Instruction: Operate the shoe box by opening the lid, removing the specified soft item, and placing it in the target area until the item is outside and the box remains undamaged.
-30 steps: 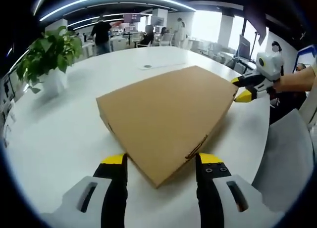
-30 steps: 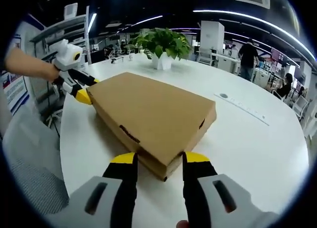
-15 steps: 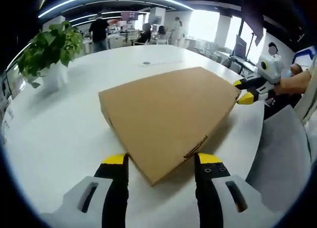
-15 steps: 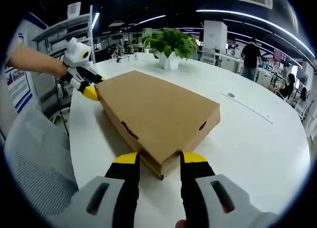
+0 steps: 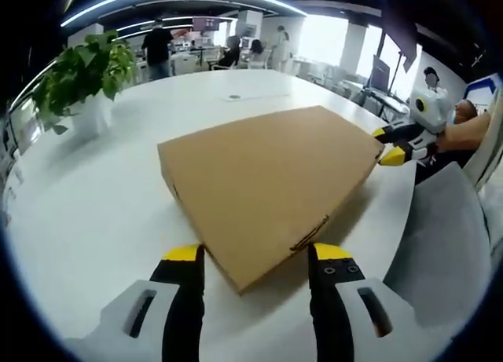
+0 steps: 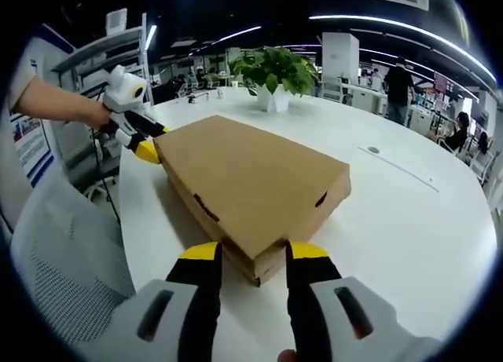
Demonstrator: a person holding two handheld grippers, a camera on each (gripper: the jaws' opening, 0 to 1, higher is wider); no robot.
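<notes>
A closed brown cardboard shoe box [image 5: 267, 177] lies flat on the round white table [image 5: 94, 205]. My left gripper [image 5: 256, 254] is open, its yellow-tipped jaws standing either side of the box's near corner. At the opposite corner my right gripper [image 5: 387, 144] straddles the box, held by a person's hand. In the right gripper view the same box [image 6: 247, 177] has its near corner between the open jaws of my right gripper [image 6: 254, 252]. My left gripper [image 6: 143, 142] sits at the far left corner. The lid is down and the box's contents are hidden.
A potted green plant [image 5: 78, 79] stands on the table beyond the box; it is also the plant [image 6: 271, 71] at the back of the other view. A grey mesh chair [image 6: 63, 260] sits at the table's edge. People and desks fill the office behind.
Both views have shifted slightly with the hands. The box stays closed and in place, and each gripper keeps its corner between open jaws.
</notes>
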